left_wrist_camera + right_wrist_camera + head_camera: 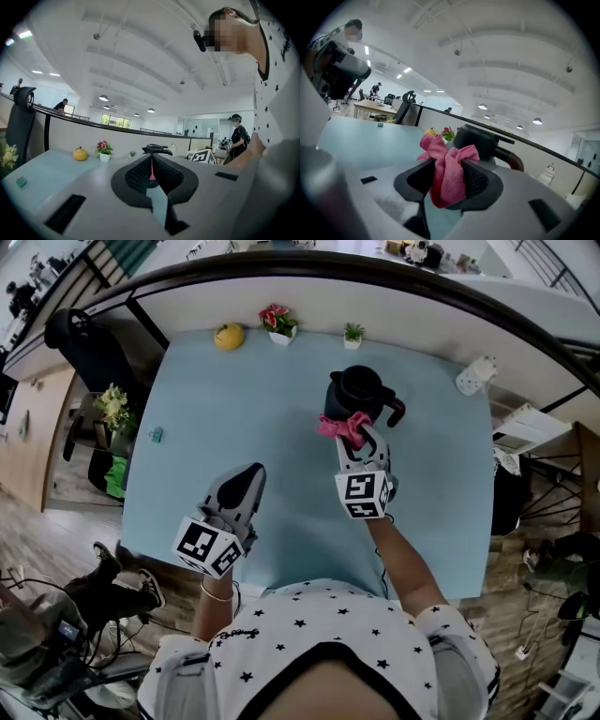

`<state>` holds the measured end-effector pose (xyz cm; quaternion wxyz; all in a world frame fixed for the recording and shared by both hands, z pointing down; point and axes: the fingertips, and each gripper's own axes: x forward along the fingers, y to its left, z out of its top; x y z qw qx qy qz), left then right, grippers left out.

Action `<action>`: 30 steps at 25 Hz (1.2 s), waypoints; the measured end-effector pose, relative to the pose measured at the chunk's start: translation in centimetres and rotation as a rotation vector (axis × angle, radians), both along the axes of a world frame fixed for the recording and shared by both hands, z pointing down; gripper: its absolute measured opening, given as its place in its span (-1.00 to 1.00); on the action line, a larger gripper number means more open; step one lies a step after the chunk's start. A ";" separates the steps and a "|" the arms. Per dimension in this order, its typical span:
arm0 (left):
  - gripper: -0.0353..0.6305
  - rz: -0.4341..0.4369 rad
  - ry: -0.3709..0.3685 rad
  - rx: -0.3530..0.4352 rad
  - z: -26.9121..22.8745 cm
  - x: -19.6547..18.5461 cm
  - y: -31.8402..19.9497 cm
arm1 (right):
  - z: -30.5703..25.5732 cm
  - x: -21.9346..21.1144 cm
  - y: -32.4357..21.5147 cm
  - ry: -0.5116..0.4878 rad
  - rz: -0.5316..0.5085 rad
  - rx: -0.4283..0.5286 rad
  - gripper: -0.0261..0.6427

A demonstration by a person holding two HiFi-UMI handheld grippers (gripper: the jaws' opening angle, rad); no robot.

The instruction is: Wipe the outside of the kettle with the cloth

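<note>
A black kettle (pixel 358 395) with a brown-tipped handle stands on the light blue table (pixel 206 409), toward the back. My right gripper (pixel 359 434) is shut on a pink cloth (pixel 343 427), and the cloth lies against the kettle's near side. In the right gripper view the cloth (pixel 447 174) bunches between the jaws with the kettle (pixel 480 140) just behind it. My left gripper (pixel 249 473) hovers over the table's near left part, shut on nothing. In the left gripper view the kettle's lid (pixel 157 149) shows beyond the closed jaws (pixel 151 174).
A yellow fruit (pixel 230 336), a potted pink flower (pixel 278 322) and a tiny green plant (pixel 352 334) line the table's back edge. A white object (pixel 475 376) sits at the back right. A small teal clip (pixel 156 434) lies at the left edge. An office chair (pixel 89 343) stands beyond the left side.
</note>
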<state>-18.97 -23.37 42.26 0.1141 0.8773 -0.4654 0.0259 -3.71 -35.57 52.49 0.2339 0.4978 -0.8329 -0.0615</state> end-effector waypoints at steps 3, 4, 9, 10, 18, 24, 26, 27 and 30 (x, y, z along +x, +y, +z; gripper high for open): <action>-0.80 -0.002 0.003 -0.004 0.2 0.1 -0.1 | 0.7 0.0 0.2 0.024 0.005 0.011 -0.43; -0.80 -0.002 0.006 -0.005 0.2 0.1 -0.2 | 1.0 0.1 0.3 0.032 0.006 0.011 -0.43; -0.80 -0.003 0.003 -0.009 0.4 0.3 -0.4 | 3.1 0.5 0.5 0.008 0.027 -0.064 -0.43; -0.80 -0.004 0.003 -0.011 0.5 0.3 -0.5 | 3.6 0.6 0.5 -0.001 0.033 -0.083 -0.43; -0.80 -0.037 0.004 -0.019 0.7 -0.2 -0.4 | 9.5 1.3 0.2 0.045 0.062 -0.245 -0.43; -0.80 -0.073 0.001 -0.015 0.3 -1.0 0.6 | 11.4 2.0 -0.1 0.058 0.088 -0.291 -0.43; -0.80 -0.089 0.004 -0.016 0.2 -1.2 1.2 | 11.4 2.1 -0.1 0.037 0.082 -0.307 -0.43; -0.80 -0.095 0.006 -0.014 0.0 -1.2 1.6 | 11.2 2.2 0.0 0.025 0.081 -0.314 -0.43; -0.80 -0.109 0.006 -0.002 -0.4 -1.1 2.7 | 10.4 1.9 0.5 -0.011 0.070 -0.328 -0.43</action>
